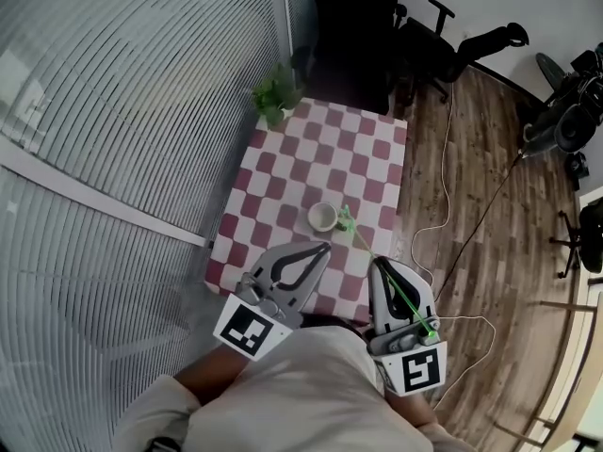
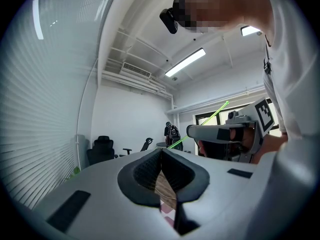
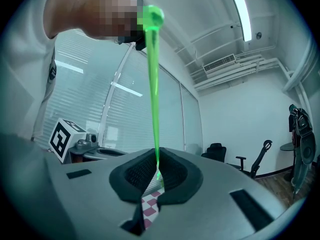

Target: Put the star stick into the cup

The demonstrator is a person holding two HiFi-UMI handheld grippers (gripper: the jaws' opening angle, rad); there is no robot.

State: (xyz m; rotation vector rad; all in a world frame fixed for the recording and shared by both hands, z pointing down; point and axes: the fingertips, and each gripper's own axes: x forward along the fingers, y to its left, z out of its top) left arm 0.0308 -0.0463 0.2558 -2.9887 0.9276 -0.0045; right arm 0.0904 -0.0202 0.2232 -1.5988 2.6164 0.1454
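A small white cup [image 1: 323, 217] stands on the red-and-white checked table [image 1: 311, 158]. My right gripper [image 1: 380, 266] is shut on the thin green star stick [image 1: 363, 243]. The stick's star end [image 1: 346, 220] hangs just right of the cup, and its tail runs back over the gripper body. In the right gripper view the stick [image 3: 152, 89] rises steeply out of the shut right gripper [image 3: 157, 171], and the star is hidden. My left gripper [image 1: 325, 247] sits shut and empty near the cup, over the table's near edge. In the left gripper view the left gripper [image 2: 161, 154] has its jaws together, with the right gripper [image 2: 225, 131] beside it.
A green potted plant [image 1: 276, 92] stands at the table's far left corner. Window blinds [image 1: 113, 111] run along the left. Black office chairs [image 1: 452, 45] stand beyond the table. A white cable [image 1: 443, 224] lies on the wooden floor to the right.
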